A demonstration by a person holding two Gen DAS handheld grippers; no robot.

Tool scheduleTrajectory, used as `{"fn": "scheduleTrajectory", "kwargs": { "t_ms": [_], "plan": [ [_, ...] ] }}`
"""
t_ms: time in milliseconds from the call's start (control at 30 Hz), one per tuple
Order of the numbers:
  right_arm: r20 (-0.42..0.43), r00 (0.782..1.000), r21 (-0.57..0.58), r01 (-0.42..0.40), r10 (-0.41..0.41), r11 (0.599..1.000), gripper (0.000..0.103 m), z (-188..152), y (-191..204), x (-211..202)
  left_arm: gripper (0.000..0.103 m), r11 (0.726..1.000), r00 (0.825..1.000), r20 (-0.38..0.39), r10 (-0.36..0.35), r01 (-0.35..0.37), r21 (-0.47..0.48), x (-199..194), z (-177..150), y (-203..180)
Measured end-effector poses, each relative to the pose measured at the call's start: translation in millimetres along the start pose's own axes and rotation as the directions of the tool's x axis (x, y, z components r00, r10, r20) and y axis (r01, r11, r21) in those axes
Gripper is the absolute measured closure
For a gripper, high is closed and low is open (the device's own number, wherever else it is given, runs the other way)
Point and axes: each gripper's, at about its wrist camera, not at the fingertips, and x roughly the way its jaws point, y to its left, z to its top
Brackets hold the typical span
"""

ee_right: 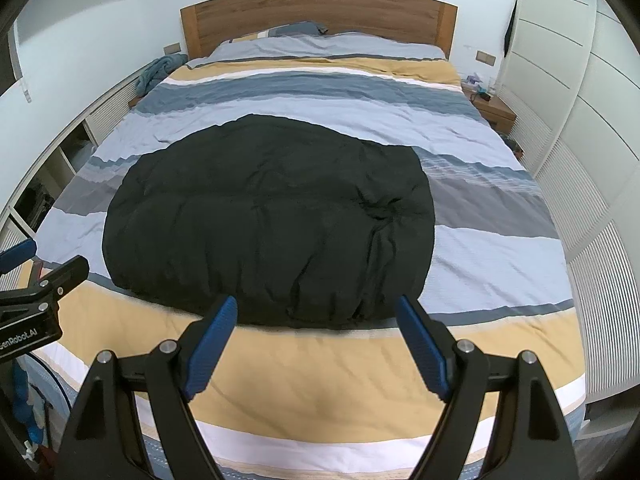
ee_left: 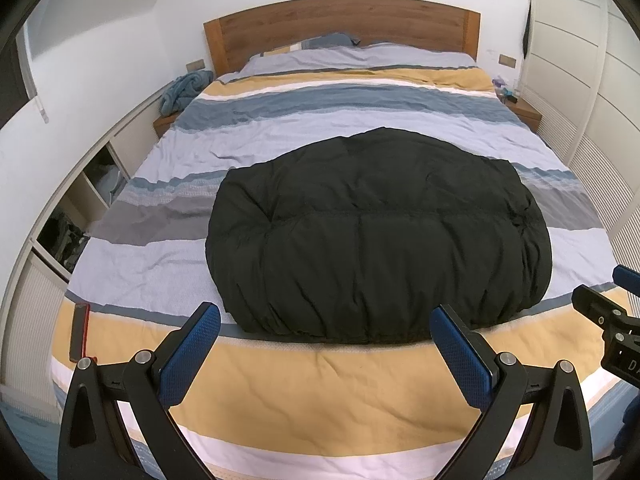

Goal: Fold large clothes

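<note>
A black puffy garment (ee_left: 376, 236) lies folded in a compact rounded bundle on the striped bed cover (ee_left: 320, 392); it also shows in the right wrist view (ee_right: 268, 220). My left gripper (ee_left: 325, 316) is open and empty, above the yellow stripe just short of the bundle's near edge. My right gripper (ee_right: 316, 309) is open and empty, also just short of the near edge. Each gripper shows at the edge of the other's view, the right one (ee_left: 600, 312) and the left one (ee_right: 40, 280).
The bed has a wooden headboard (ee_left: 340, 24) and pillows at the far end. A blue cloth (ee_left: 184, 88) lies on the left nightstand. White cabinets (ee_right: 580, 160) line the right side, open shelving (ee_left: 80, 208) the left. A dark flat object (ee_left: 79, 332) lies on the near-left bed edge.
</note>
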Motion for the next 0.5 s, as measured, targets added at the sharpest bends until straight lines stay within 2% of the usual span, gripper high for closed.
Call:
{"fn": "scheduleTrajectory", "kwargs": {
  "t_ms": [500],
  "plan": [
    [-0.006, 1.0, 0.001, 0.01, -0.01, 1.0, 0.022, 0.3, -3.5, 0.6, 0.0, 1.0, 1.0, -0.002, -0.004, 0.004, -0.002, -0.6, 0.8, -0.6]
  ]
}}
